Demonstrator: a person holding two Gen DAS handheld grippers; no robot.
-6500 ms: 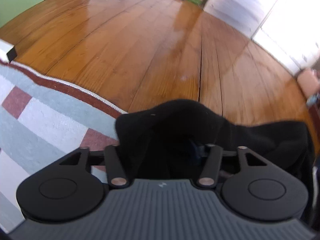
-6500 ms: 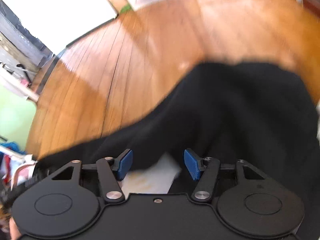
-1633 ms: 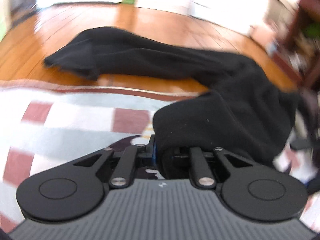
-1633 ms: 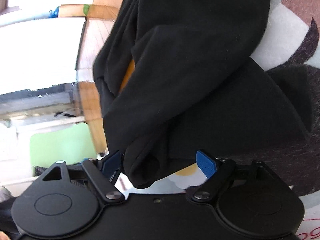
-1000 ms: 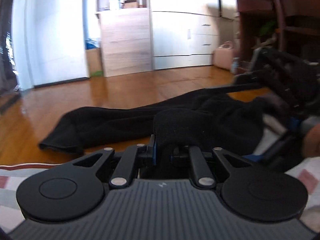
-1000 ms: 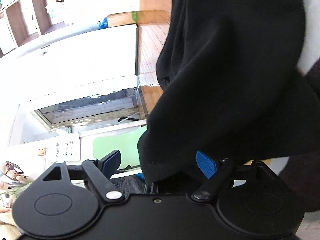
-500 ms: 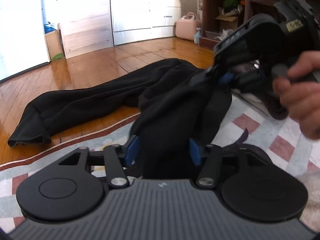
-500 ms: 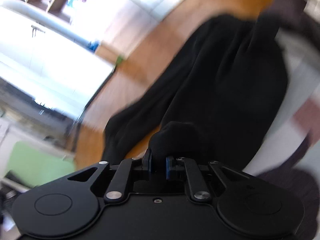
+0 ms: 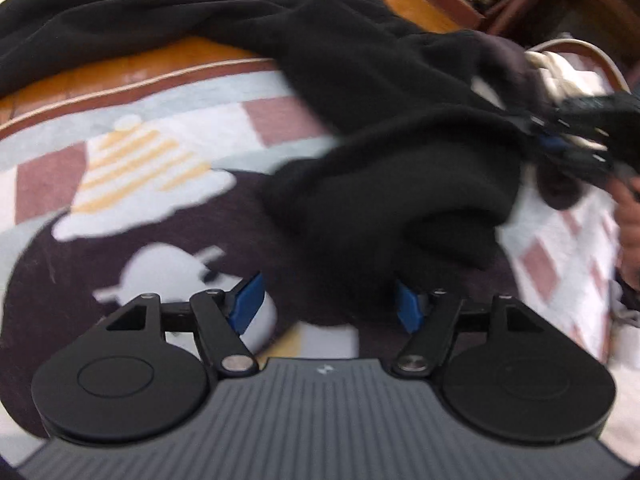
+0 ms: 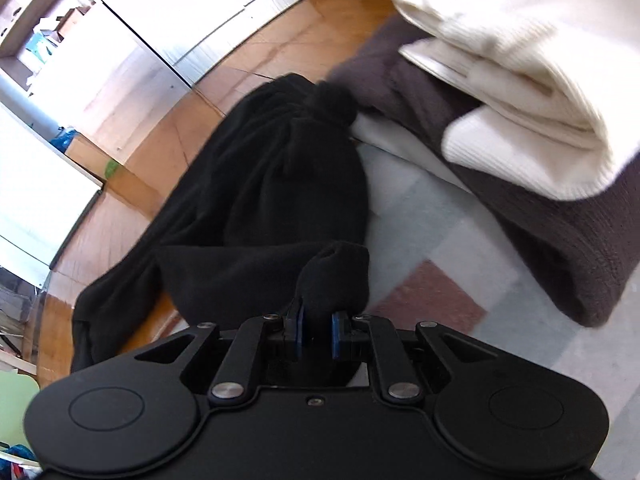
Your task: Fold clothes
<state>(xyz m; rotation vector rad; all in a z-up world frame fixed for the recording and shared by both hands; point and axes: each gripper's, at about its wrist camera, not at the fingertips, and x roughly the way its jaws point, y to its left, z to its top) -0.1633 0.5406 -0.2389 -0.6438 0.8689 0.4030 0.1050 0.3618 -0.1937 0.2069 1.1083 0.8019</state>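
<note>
Beneath you lies a patterned rug (image 9: 168, 128) of pale grey and white with reddish squares, a yellow-striped white figure and a dark brown field; its red-brown border runs along the far edge. Beyond that edge you see a glossy wooden floor (image 10: 208, 92) of warm orange planks. White cabinet fronts (image 10: 120, 12) and an open shelf unit (image 10: 44, 36) stand past the floor, washed out by strong daylight. Dark wooden furniture (image 9: 532, 4) occupies the far right corner, and a cardboard box (image 10: 100, 168) rests on the planks
</note>
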